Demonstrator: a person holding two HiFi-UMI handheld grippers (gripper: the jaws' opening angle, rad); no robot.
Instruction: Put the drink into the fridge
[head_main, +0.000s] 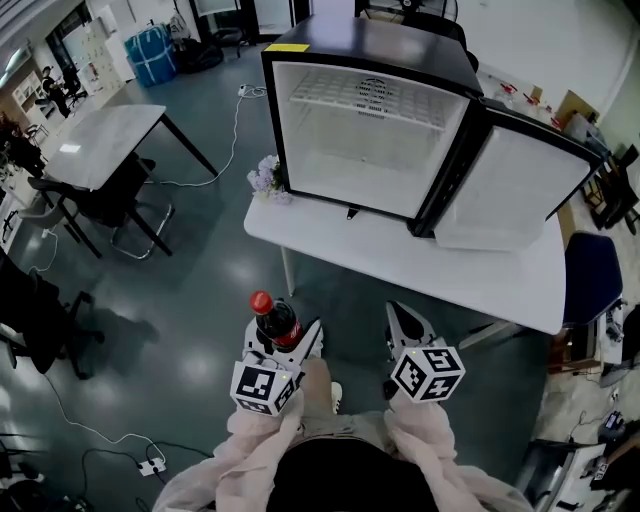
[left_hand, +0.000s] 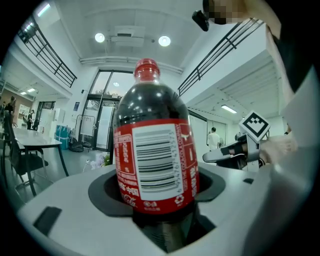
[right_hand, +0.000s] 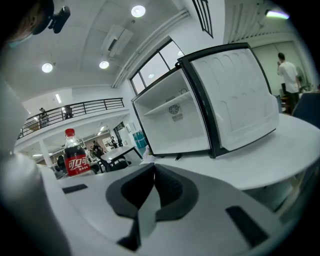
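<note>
The drink, a dark cola bottle (head_main: 275, 320) with a red cap and red label, stands upright between the jaws of my left gripper (head_main: 285, 337), which is shut on it. In the left gripper view the cola bottle (left_hand: 152, 150) fills the middle, with the left gripper (left_hand: 156, 197) clamped round its lower body. My right gripper (head_main: 408, 325) is shut with nothing in it, beside the left one; in its own view the right gripper (right_hand: 152, 172) has its pads meeting. Ahead, the small black fridge (head_main: 370, 130) stands on the white table (head_main: 400, 262), its door (head_main: 510, 190) swung open to the right and its white inside bare.
A small bunch of flowers (head_main: 267, 177) lies at the table's left corner beside the fridge. A grey table (head_main: 100, 140) with dark chairs (head_main: 110, 205) is off to the left. Cables and a power strip (head_main: 152, 466) lie on the floor. A blue chair (head_main: 592, 275) is at the right.
</note>
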